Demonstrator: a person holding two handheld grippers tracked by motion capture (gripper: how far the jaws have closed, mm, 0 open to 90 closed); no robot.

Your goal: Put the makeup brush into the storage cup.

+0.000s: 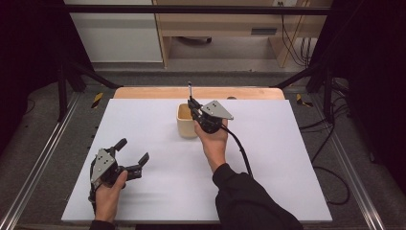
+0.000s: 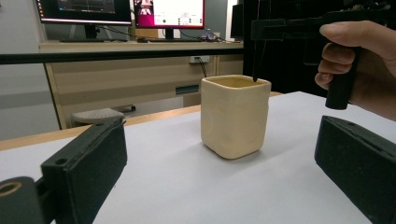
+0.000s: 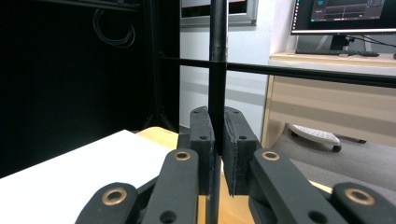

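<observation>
A cream square cup [image 1: 186, 120] stands upright on the white tabletop [image 1: 287, 163], near the back middle. My right gripper [image 1: 192, 106] hovers just over the cup's right rim, shut on a thin black pen [image 1: 190, 88] that stands upright. In the right gripper view the pads [image 3: 201, 135] clamp the pen [image 3: 218, 56] between them. From the left gripper view, the pen's tip [image 2: 255, 65] hangs at the rim of the cup [image 2: 235, 116]. My left gripper [image 1: 133, 149] rests near the front left, open and empty, pointing at the cup.
A wooden strip [image 1: 143, 92] borders the table's back edge. Black frame bars [image 1: 191, 9] cross above and slant down at both sides. A cable [image 1: 239, 151] trails from the right gripper along the sleeve. Beyond the table stand a desk with monitors [image 2: 84, 9].
</observation>
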